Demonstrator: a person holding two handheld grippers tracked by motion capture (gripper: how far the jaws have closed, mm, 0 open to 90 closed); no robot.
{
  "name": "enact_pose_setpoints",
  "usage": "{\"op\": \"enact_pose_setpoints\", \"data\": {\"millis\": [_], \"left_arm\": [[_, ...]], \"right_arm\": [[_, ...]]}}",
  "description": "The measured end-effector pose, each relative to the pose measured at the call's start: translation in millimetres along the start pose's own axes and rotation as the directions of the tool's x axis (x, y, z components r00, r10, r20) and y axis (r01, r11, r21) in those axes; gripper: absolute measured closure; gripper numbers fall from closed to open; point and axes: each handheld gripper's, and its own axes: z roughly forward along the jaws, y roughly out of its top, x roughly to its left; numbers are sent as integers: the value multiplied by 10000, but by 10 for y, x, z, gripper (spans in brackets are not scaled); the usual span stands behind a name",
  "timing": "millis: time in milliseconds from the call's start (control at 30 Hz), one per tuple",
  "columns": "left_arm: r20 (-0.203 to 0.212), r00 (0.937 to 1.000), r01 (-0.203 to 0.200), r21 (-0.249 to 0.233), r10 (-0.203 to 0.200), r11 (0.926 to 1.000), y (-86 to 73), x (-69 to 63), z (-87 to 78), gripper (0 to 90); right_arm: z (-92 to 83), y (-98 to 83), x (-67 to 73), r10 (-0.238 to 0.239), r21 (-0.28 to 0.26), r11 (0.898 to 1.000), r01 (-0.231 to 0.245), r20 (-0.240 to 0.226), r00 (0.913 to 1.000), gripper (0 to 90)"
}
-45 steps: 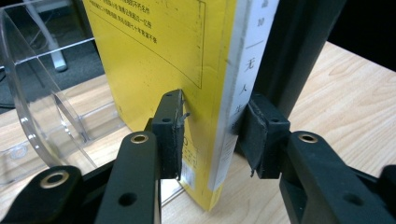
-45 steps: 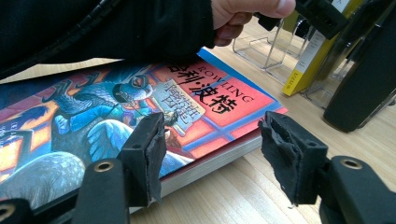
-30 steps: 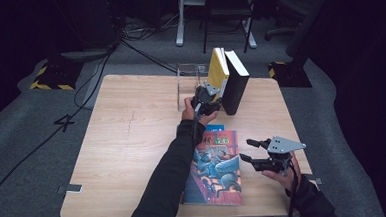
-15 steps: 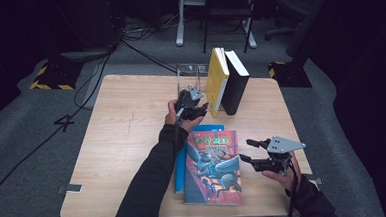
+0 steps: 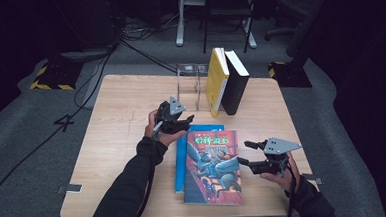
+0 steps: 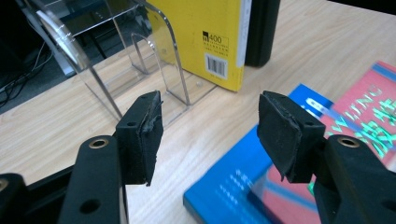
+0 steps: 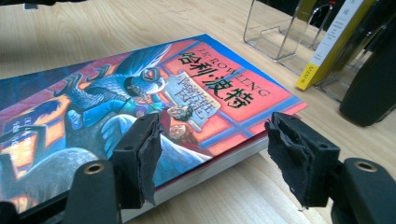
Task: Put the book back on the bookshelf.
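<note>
We find the illustrated book point(image 5: 213, 167) lying flat on the table point(image 5: 116, 117), stacked on a blue book point(image 5: 181, 159), with its near edge just ahead of the right gripper point(image 5: 247, 153). Just beyond the left gripper point(image 5: 189, 122), a yellow book point(image 5: 215, 80) and a black book point(image 5: 235, 84) already stand upright beside a clear acrylic bookend point(image 5: 188, 83); we judge the shelving roughly half complete, with the two flat books yet to be raised and set in line. The left gripper hovers above the far corner of the blue book point(image 6: 224, 186); its jaws have just been opening and now stand moderately wide, with nothing between them and the pads point(image 6: 152, 135) touching nothing. The right gripper point(image 7: 212, 154) rests level with the table at the illustrated book's point(image 7: 140, 98) long edge; its jaws have likewise just been opening and stand moderately wide, empty, its pads point(image 7: 299, 154) clear of the cover and the page block.
</note>
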Motion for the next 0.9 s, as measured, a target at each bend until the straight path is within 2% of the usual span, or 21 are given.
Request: {"op": "enact_pose_setpoints", "data": {"millis": [333, 500, 667, 800, 900], "left_arm": [[371, 9990, -241, 169, 235, 9996, -328, -37, -234, 384], [449, 9987, -235, 298, 221, 9993, -534, -26, -360, 376], [479, 9982, -381, 696, 348, 9969, -720, -49, -439, 369], [700, 9971, -365, 875, 304, 9955, -852, -63, -511, 355], [782, 9960, -509, 1112, 423, 9925, -951, -96, -562, 346]], "right_arm": [[29, 16, 48, 77, 252, 9997, -72, -173, 9998, 321], [58, 31, 87, 110, 566, 9984, -83, -470, 9988, 325], [107, 36, 122, 284, 1042, 9943, -211, -691, 9972, 305], [145, 33, 147, 368, 1424, 9895, -240, -883, 9954, 290], [159, 27, 151, 479, 1610, 9864, -314, -998, 9939, 282]]}}
